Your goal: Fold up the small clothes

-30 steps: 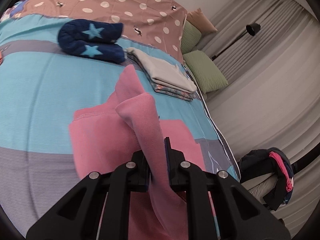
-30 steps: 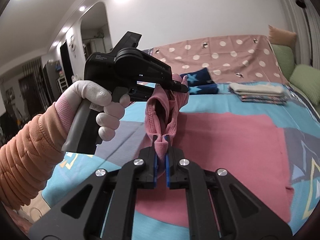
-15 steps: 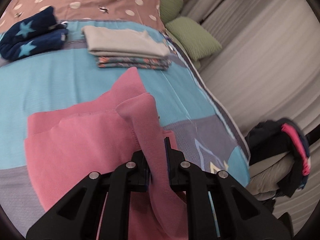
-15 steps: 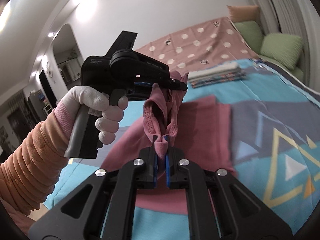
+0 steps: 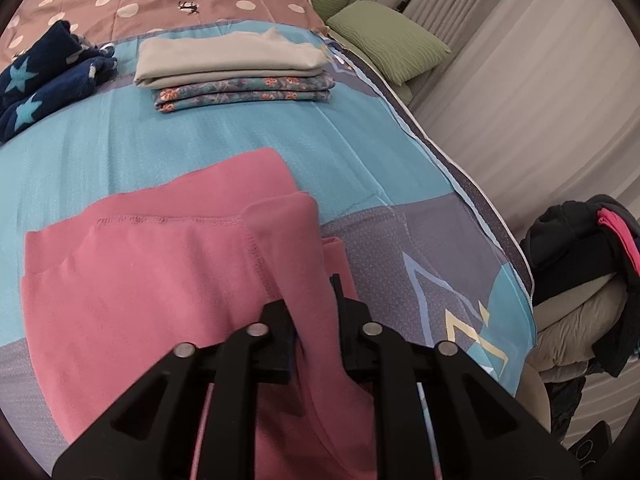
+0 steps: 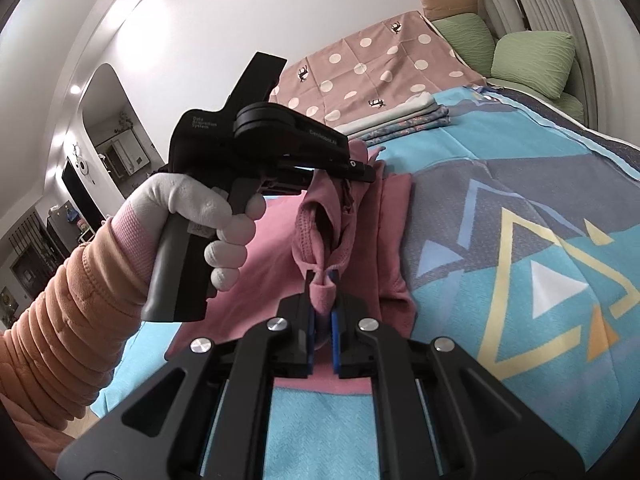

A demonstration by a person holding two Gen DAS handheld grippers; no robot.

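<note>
A pink garment lies on the blue patterned bedspread, one edge folded over itself. My left gripper holds a lifted corner of that fold, and its jaws are opening with the cloth still between them. In the right wrist view a white-gloved hand carries the left gripper, and the pink garment hangs from its tips. My right gripper is shut on a bunched pink corner just below it.
A folded stack of beige and floral clothes and a navy star-patterned bundle lie farther up the bed. Green pillows sit at the head. The bed's edge runs along the right, with a heap of dark clothes beyond it.
Both grippers carried the pink fold sideways across the bed and a little lower. More of the fold now lies flat. The left jaws stand slightly wider.
</note>
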